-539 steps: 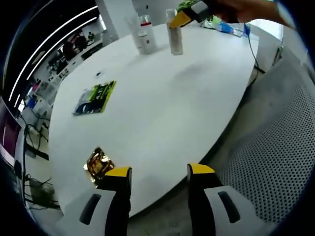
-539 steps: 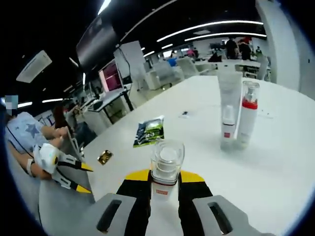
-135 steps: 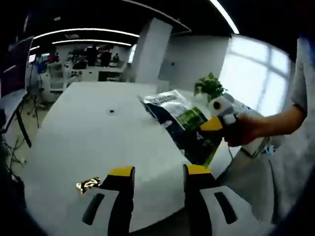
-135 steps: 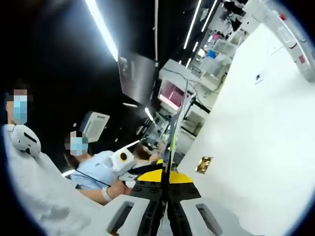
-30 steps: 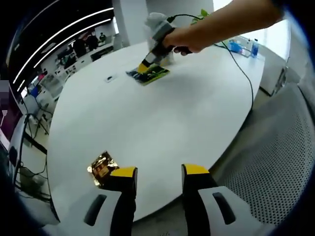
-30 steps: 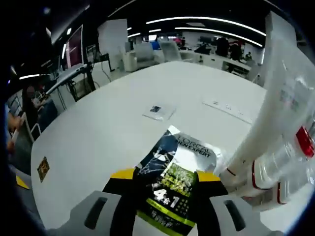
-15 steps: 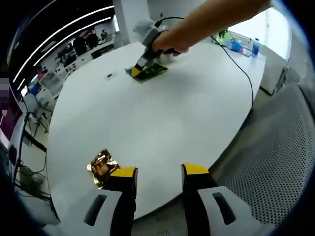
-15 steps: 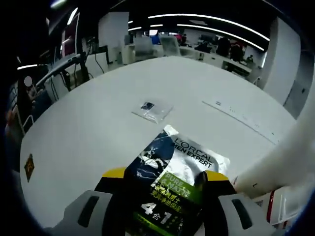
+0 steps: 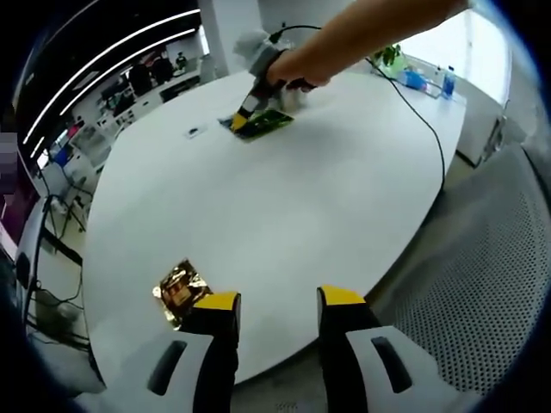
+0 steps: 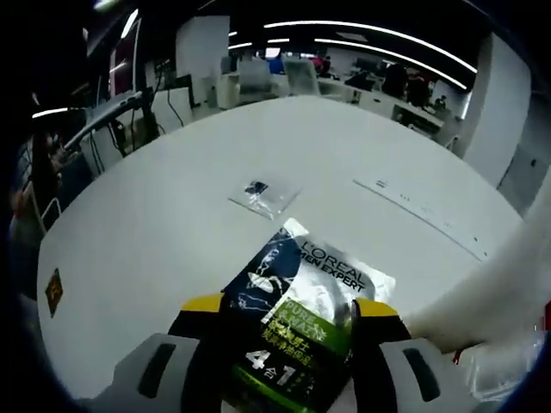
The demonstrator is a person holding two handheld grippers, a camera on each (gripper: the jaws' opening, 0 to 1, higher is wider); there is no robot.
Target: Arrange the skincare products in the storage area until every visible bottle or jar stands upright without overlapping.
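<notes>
Sachet (image 10: 297, 323) flat on table (image 10: 172, 224), btwn right hand-held gripper (image 10: 288, 318) jaws

Bright ceiling strips and window glare; fisheye edges curve, nearest objects blur.

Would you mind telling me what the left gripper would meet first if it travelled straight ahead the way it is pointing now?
Probably the white table itself: the left gripper hangs at its near edge, jaws open. The gold packet lies just left of that line, so it would likely be missed, though depth is unclear.
</notes>
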